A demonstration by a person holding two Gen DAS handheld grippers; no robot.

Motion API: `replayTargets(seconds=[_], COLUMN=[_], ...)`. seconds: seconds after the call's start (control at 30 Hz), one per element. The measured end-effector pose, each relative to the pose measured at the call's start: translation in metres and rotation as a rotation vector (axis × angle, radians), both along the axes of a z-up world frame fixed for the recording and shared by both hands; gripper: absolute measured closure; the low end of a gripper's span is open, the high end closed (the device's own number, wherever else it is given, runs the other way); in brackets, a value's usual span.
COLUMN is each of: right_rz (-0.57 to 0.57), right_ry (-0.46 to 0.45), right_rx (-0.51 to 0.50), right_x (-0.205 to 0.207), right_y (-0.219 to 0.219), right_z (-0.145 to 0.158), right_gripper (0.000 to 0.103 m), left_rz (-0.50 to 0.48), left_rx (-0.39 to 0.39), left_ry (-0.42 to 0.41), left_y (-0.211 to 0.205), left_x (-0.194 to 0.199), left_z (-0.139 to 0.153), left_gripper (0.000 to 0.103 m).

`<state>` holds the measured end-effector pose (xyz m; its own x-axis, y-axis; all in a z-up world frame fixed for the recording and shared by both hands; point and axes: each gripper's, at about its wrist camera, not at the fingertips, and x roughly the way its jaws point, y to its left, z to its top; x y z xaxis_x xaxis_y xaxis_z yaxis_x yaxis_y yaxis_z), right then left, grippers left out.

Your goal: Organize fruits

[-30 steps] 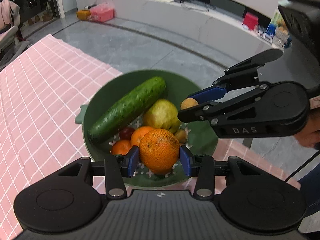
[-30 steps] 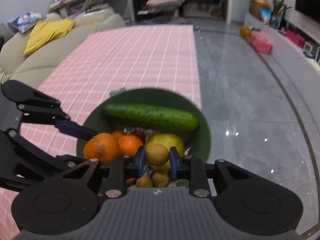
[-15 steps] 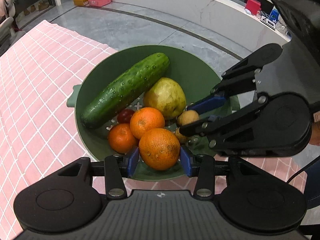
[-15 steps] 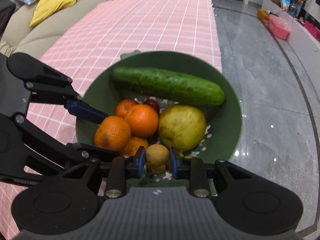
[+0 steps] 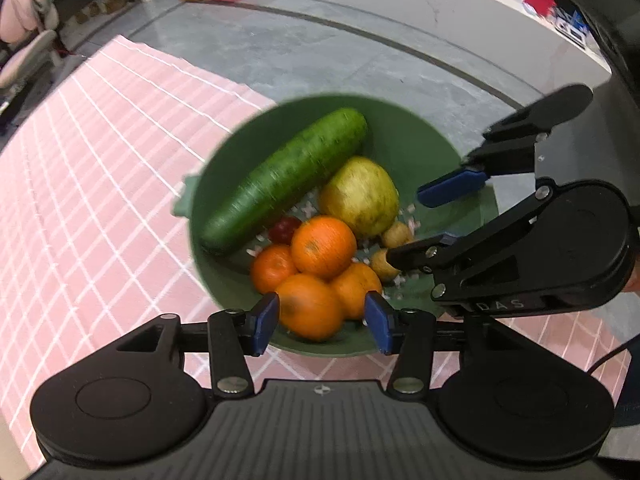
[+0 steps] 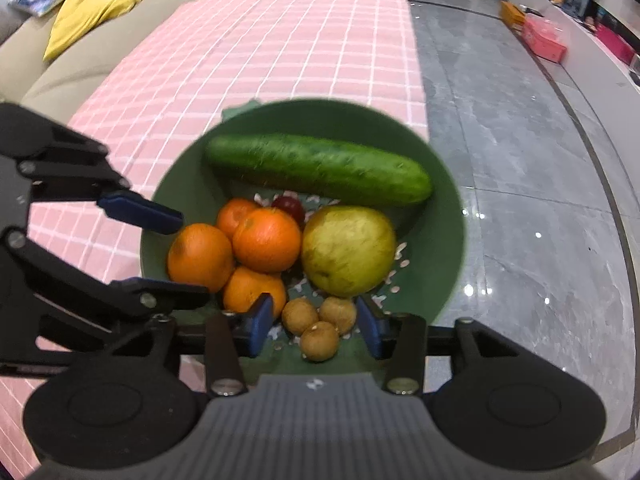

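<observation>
Both grippers over the green bowl (image 6: 448,216), pointing steeply down into it. Bowl sits at the edge of the tabletop, on a pink checked cloth (image 6: 248,52), grey floor (image 6: 520,160) beyond. Left gripper (image 5: 322,322): jaws opening, blue pads clear of the orange (image 5: 310,310) that sits between them; that orange rests in the bowl on the near side, so released, not grasped. Right gripper (image 6: 316,322): jaws opening too, pads spread either side of three small brown round fruits (image 6: 320,326) clustered on the bowl floor, no pad contact visible, so released as well. Rest of the bowl: cucumber (image 6: 320,168) lying across the far side, yellow-green pear-like fruit (image 6: 348,250) just beside it, three more oranges (image 6: 266,238) packed touching each other and the first one, and a small dark red fruit (image 6: 289,206) tucked between the oranges and the cucumber, partly hidden. Pale drain holes show in the bowl floor between the fruit. Left wrist view is motion-blurred, so fine detail on the fruit there is unclear. In the right wrist view a beige sofa (image 6: 60,68) with a yellow cushion (image 6: 92,8) sits past the tabletop.
</observation>
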<state>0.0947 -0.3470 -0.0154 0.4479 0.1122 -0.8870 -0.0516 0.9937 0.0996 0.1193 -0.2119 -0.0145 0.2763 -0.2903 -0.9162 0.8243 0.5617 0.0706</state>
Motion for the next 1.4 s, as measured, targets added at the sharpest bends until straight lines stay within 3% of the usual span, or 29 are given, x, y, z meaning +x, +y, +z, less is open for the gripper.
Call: replayTargets(seconds=[0.07,0.33,0.5,0.67,1.0,1.4], right_rz=[-0.037,-0.138,-0.155,-0.176,-0.146,-0.119], right_ry=[-0.014,-0.112,-0.183,-0.219,-0.185,-0.185], right_rx=[0.005,0.075,0.084,0.091,0.082,0.091], right_x=[-0.002,-0.02,-0.035,-0.06,-0.089,-0.108], right_y=[-0.005,-0.02,-0.02,-0.022,-0.024,-0.03], right_z=[0.011,0.061,0.087,0.104,0.092,0.088], right_gripper=[0.048,0.033,0.033,0.028,0.027,0.027], left_rz=[0.041,0.3,0.456,0.624,0.732,0.771], left_rx=[-0.011,-0.151,-0.2,-0.209,-0.13,-0.13], left_ry=[-0.021,-0.015,-0.097,-0.081,-0.109,-0.125], left_y=[0.003,0.024,0.03,0.038,0.032,0.027], left_x=[-0.001,-0.013,-0.04,-0.057,-0.095,-0.122], left_z=[0.014,0.068,0.091,0.095,0.083,0.084], left_gripper=[0.037,0.027,0.02,0.017,0.015,0.015])
